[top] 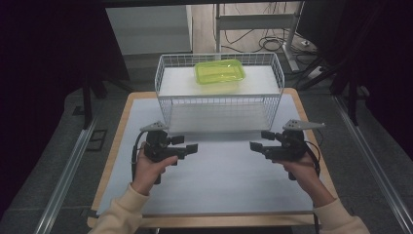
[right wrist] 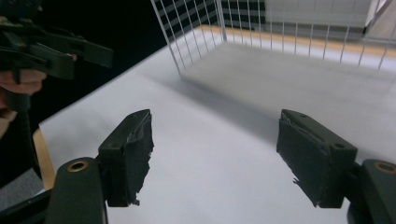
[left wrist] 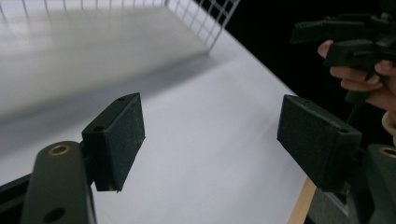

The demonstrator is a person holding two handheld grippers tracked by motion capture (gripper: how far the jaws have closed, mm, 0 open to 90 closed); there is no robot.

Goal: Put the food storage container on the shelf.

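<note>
A white wire basket (top: pixel 170 108) stands at the far middle of the table, and a lime-green lidded container (top: pixel 219 72) lies inside it toward the back. My left gripper (top: pixel 187 144) hovers over the white mat left of centre, in front of the basket, and points to the right. Its jaws (left wrist: pixel 210 126) are open with nothing between them. My right gripper (top: pixel 259 140) faces it from the right of centre. Its jaws (right wrist: pixel 215 135) are also open and empty. Each gripper view shows the other gripper, the right gripper (left wrist: pixel 345 42) and the left gripper (right wrist: pixel 51 51), held in a hand.
The white mat (top: pixel 219 180) covers a wooden table (top: pixel 113 161). The basket's wire wall (right wrist: pixel 187 32) rises just beyond both grippers. Metal rails (top: pixel 63 180) run along both sides of the table. Cables and a desk frame (top: pixel 258 29) lie behind it.
</note>
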